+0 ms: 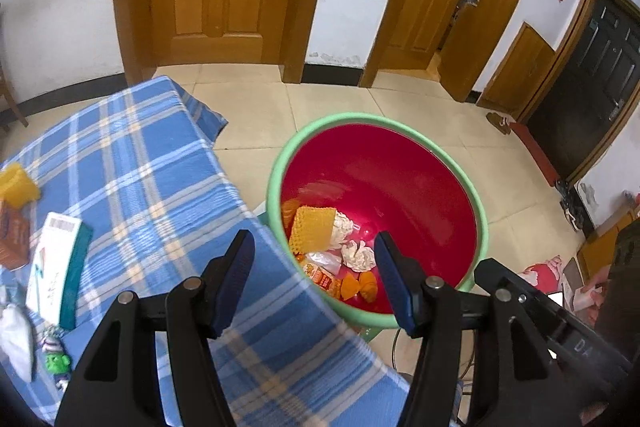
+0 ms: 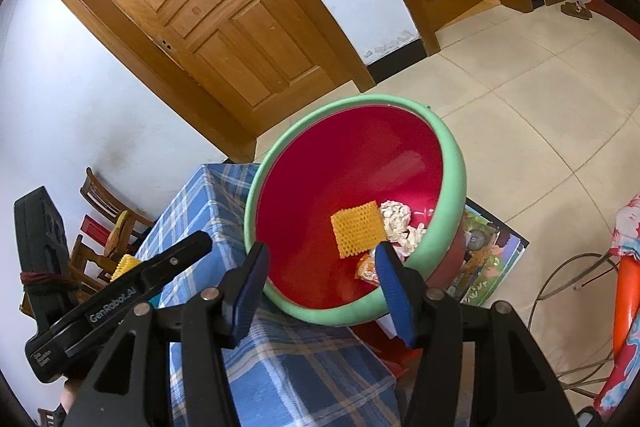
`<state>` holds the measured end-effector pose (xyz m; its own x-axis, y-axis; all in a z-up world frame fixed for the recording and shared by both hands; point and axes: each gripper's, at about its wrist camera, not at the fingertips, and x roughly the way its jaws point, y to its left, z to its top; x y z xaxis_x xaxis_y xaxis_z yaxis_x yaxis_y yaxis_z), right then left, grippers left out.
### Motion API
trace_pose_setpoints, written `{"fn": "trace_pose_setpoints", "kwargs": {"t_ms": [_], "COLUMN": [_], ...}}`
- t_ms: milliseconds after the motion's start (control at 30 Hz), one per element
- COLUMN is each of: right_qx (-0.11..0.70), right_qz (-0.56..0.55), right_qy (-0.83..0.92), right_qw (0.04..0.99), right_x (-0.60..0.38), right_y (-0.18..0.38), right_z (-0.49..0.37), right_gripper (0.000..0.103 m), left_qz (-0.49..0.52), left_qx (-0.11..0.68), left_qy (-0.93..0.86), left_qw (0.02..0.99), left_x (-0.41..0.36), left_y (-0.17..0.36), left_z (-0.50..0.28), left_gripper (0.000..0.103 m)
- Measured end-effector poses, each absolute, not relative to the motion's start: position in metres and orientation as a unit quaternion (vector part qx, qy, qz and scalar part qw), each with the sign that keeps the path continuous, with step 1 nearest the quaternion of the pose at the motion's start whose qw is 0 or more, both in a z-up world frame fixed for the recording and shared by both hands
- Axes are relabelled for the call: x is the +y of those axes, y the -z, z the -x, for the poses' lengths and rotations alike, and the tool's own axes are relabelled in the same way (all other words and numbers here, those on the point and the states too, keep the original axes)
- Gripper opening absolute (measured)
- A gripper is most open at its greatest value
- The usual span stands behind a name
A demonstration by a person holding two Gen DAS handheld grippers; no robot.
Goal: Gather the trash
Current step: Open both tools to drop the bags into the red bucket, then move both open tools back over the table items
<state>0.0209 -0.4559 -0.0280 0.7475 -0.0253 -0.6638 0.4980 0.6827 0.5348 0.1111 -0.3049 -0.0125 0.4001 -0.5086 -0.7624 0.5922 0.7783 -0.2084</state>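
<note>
A red basin with a green rim [image 1: 352,118] stands just off the table's edge. It holds a yellow mesh pad [image 1: 314,227], crumpled tissue [image 1: 358,255], a snack wrapper [image 1: 320,273] and orange peels [image 1: 360,285]. My left gripper [image 1: 314,267] hangs over the basin's near side, open with nothing between its jaws. My right gripper [image 2: 320,267] is open too, over the basin's near rim [image 2: 454,167], with the mesh pad [image 2: 358,229] and tissue [image 2: 396,213] beyond its fingers.
The blue plaid tablecloth [image 1: 140,167] carries a white and teal box [image 1: 56,267], a yellow sponge [image 1: 18,183], a brown packet [image 1: 12,235] and a green toy [image 1: 58,361]. A picture mat [image 2: 488,255] and cable [image 2: 560,287] lie on the floor; wooden chairs [image 2: 104,211] stand behind.
</note>
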Motion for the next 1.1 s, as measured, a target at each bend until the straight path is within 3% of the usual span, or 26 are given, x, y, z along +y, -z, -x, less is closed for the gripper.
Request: {"fn": "trace_pose_setpoints", "kwargs": {"t_ms": [1100], "right_qx": [0.324], "right_qz": [-0.32], "right_qy": [0.088], "right_qw": [0.886], "right_x": [-0.371], "right_y": [-0.011], "right_z": [-0.032], "right_gripper": [0.065], "left_qz": [0.018], "left_qx": [0.393], "left_qy": [0.213], "left_qw": [0.894], "left_x": [-0.148], "left_y": [-0.034], "left_z": [-0.093], "left_gripper": [0.062]}}
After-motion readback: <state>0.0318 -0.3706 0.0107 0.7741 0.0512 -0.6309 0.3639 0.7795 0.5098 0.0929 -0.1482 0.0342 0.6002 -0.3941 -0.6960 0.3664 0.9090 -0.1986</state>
